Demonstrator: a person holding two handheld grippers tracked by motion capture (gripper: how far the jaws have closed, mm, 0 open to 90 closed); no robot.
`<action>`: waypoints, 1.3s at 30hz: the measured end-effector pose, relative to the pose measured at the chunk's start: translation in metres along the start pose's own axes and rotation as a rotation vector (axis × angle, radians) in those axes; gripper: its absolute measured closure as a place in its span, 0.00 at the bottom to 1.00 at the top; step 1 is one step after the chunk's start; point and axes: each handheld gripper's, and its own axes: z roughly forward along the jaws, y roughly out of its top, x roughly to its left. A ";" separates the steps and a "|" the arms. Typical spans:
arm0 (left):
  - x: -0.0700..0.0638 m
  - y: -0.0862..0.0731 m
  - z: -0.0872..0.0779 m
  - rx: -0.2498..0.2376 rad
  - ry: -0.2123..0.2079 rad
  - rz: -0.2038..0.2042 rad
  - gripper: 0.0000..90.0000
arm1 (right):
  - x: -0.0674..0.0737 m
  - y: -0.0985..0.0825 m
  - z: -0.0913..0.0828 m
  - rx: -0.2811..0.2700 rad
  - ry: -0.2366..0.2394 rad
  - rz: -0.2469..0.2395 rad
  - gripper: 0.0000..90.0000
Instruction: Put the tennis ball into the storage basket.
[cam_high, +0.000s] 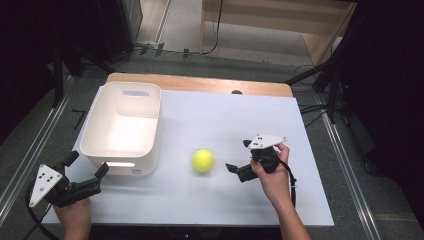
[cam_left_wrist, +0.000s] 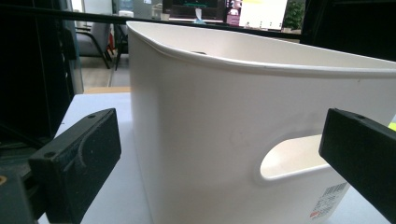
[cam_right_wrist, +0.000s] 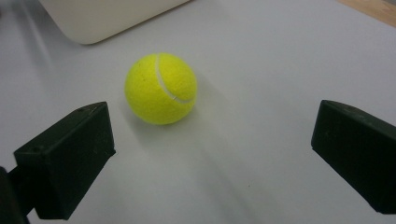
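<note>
The tennis ball (cam_high: 203, 160) lies free on the tabletop (cam_high: 240, 125), beside the white bin (cam_high: 122, 127). The right gripper (cam_high: 238, 158) faces it, jaws apart for grasping; the left gripper (cam_high: 87, 167), jaws apart, waits near the bin.

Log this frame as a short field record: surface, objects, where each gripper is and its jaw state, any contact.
surface: white table top
ball: yellow tennis ball lying on the table, right of the bin, free of both grippers
bin: white plastic bin with a handle cutout, upright, nothing visible inside
left gripper: jaws open, at the bin's near left corner, not gripping it
right gripper: jaws open, aimed at the ball from its right, short of it
contact: none seen on the ball
</note>
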 end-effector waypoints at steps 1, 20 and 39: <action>0.000 0.000 0.000 0.000 0.000 0.000 0.00 | 0.000 0.000 0.001 0.000 0.007 -0.004 0.00; 0.000 0.000 0.000 -0.003 -0.001 -0.004 0.00 | 0.013 0.012 0.022 0.041 0.055 -0.046 0.00; 0.000 0.000 0.000 -0.001 -0.002 -0.001 0.00 | 0.024 0.017 0.045 0.107 0.090 -0.067 0.00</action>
